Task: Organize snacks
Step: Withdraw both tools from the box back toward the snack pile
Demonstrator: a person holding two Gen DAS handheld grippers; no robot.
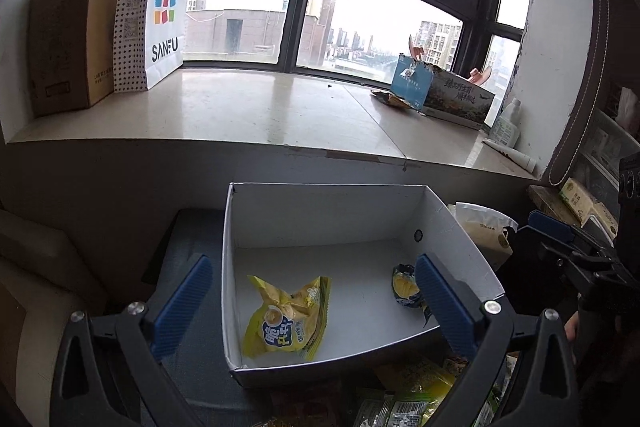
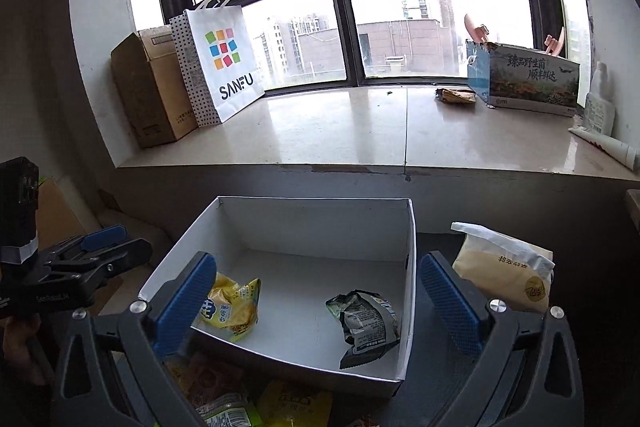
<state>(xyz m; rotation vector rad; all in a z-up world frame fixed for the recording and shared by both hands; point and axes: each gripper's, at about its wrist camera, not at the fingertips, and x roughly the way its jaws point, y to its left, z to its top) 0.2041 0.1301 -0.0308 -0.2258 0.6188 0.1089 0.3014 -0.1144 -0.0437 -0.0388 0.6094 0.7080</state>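
A white open box (image 1: 460,239) (image 2: 410,267) stands on a dark surface below the window sill. Inside lie a yellow snack bag (image 1: 288,315) (image 2: 232,307) on the left and a crumpled green-grey snack packet (image 1: 406,285) (image 2: 366,323) on the right. Several loose snack packets (image 1: 404,391) (image 2: 248,399) lie in front of the box. My left gripper (image 1: 312,311) is open and empty above the box's near left part. My right gripper (image 2: 316,307) is open and empty above the box's near edge. The right gripper also shows in the left wrist view (image 1: 560,239), the left in the right wrist view (image 2: 92,251).
A cream pouch (image 2: 504,267) (image 1: 486,231) stands right of the box. On the sill stand a cardboard box (image 2: 148,95), a white SANFU bag (image 2: 224,63), a printed carton (image 2: 528,79), a wrapper (image 2: 456,95), a bottle (image 2: 598,107) and a tube (image 2: 604,143).
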